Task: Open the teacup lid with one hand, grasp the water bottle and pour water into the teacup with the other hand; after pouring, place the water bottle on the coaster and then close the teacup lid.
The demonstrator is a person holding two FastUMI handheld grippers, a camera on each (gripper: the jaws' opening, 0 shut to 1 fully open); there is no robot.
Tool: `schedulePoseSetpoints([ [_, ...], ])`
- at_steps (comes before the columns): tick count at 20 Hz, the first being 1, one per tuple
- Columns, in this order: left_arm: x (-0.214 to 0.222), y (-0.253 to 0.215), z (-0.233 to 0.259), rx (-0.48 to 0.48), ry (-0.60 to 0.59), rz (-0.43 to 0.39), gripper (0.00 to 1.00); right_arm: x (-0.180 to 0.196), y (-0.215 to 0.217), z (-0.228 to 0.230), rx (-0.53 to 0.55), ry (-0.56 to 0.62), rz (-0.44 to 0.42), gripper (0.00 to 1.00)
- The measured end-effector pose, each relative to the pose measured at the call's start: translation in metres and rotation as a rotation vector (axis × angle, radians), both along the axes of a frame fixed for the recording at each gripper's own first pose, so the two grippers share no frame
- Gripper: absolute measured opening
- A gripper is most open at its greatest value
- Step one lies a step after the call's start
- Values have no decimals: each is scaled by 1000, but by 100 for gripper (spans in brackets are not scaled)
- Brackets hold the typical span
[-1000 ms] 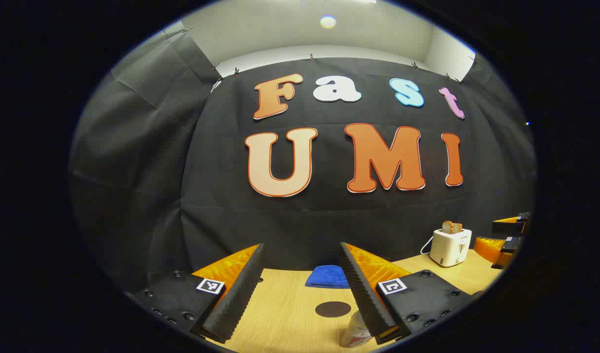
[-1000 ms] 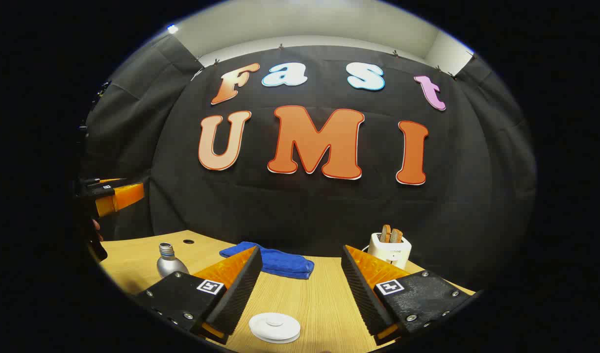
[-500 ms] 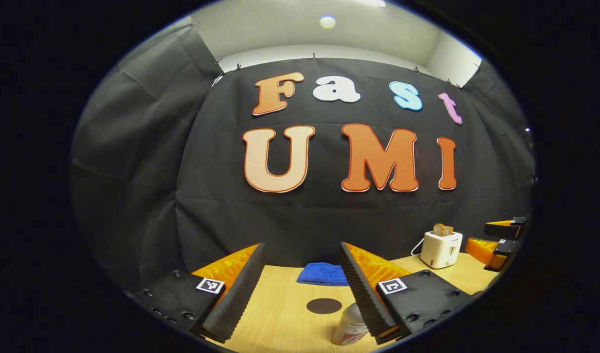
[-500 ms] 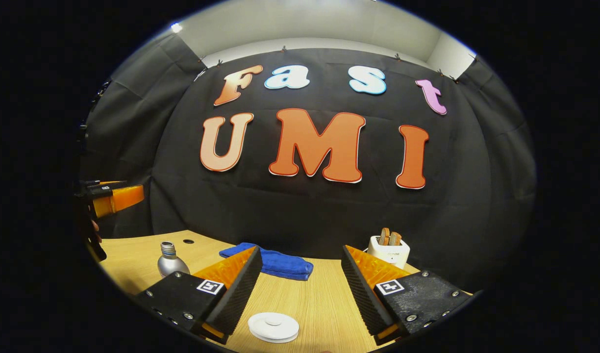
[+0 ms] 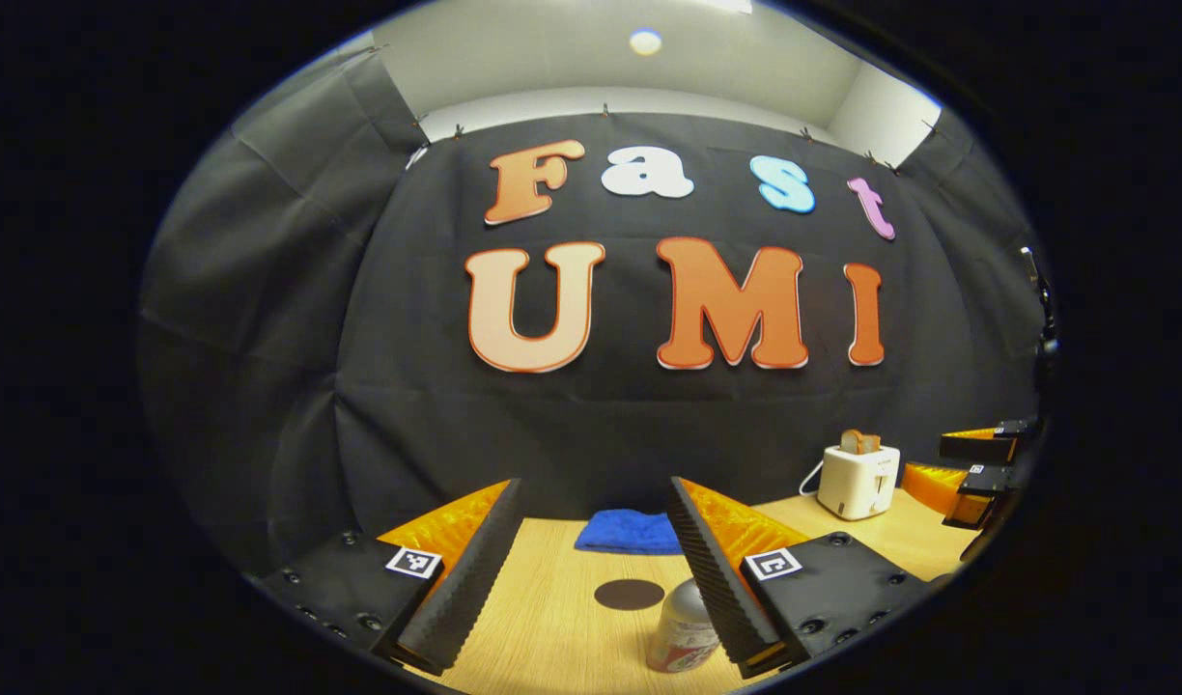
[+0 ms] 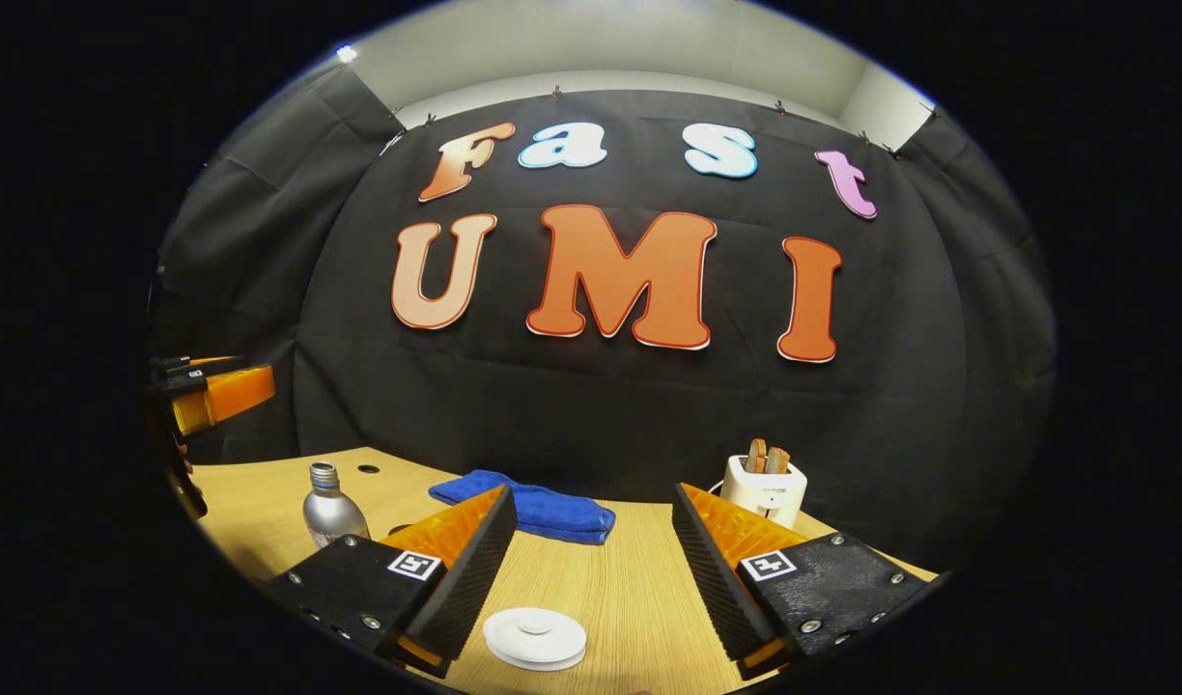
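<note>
Black cloth hangs behind a light wooden desk (image 6: 639, 598), with a strip of pale wall and a ceiling light up top.

Left gripper view: the left tool (image 5: 591, 560) has its two ridged fingers spread wide and nothing between them. The water bottle (image 5: 683, 627) stands upright just beside the right finger, partly hidden behind it, apart from the left one. A bit farther off on the desk is the dark round coaster (image 5: 629, 595), and beyond that a folded blue cloth (image 5: 628, 532) near the wall. Off to the far right sits a white toaster (image 5: 858, 480) with bread in it, and the other tool pokes in at the right edge.

Right gripper view: the right tool (image 6: 591, 560) is wide open too, holding nothing. The white teacup lid (image 6: 534, 638) sits low and close between the fingers, a little toward the left one, not touched by either. Can't make out the cup under it from here. The bottle (image 6: 328, 507) is over on the left side of the desk, the blue cloth (image 6: 533, 507) in the middle far back, the toaster (image 6: 765, 487) far right. The left tool (image 6: 214, 391) hangs at the left edge above the desk.
</note>
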State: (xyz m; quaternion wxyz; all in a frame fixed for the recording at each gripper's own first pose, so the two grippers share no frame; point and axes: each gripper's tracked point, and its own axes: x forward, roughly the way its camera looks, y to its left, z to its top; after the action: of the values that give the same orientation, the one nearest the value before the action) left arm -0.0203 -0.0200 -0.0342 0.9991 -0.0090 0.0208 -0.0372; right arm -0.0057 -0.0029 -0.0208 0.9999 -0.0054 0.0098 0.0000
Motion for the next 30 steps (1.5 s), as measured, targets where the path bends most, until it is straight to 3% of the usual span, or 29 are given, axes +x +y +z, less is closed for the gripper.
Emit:
schedulePoseSetpoints([
  [6, -9, -25, -29, 66, 49, -51, 99, -3, 7, -37, 47, 86, 32, 97],
  [11, -18, -37, -52, 15, 97, -75, 98, -4, 15, -71, 70, 176, 65, 95],
  [14, -26, -54, -67, -30, 140, -152, 98, -5, 27, -89, 72, 223, 109, 94],
  [17, -26, -55, -74, -49, 153, -166, 99, -7, 37, -110, 52, 274, 151, 86],
  [19, -28, -58, -79, -40, 158, -169, 100, -5, 41, -119, 23, 296, 157, 86],
  [20, -29, -61, -83, -42, 165, -178, 96, -4, 43, -125, 10, 314, 160, 86],
  [23, -28, -67, -91, -54, 177, -189, 93, -3, 47, -141, -1, 354, 170, 72],
  [24, -26, -67, -94, -46, 182, -187, 85, -1, 47, -143, -5, 364, 173, 71],
  [25, -27, -68, -97, -34, 187, -187, 89, 1, 49, -146, -8, 370, 176, 69],
  [27, -26, -73, -105, -10, 200, -195, 85, 2, 52, -150, -13, 380, 188, 69],
  [28, -25, -74, -110, 1, 209, -196, 93, 3, 54, -151, -10, 380, 195, 69],
  [30, -24, -78, -119, 2, 233, -207, 89, 4, 56, -152, -18, 384, 203, 69],
])
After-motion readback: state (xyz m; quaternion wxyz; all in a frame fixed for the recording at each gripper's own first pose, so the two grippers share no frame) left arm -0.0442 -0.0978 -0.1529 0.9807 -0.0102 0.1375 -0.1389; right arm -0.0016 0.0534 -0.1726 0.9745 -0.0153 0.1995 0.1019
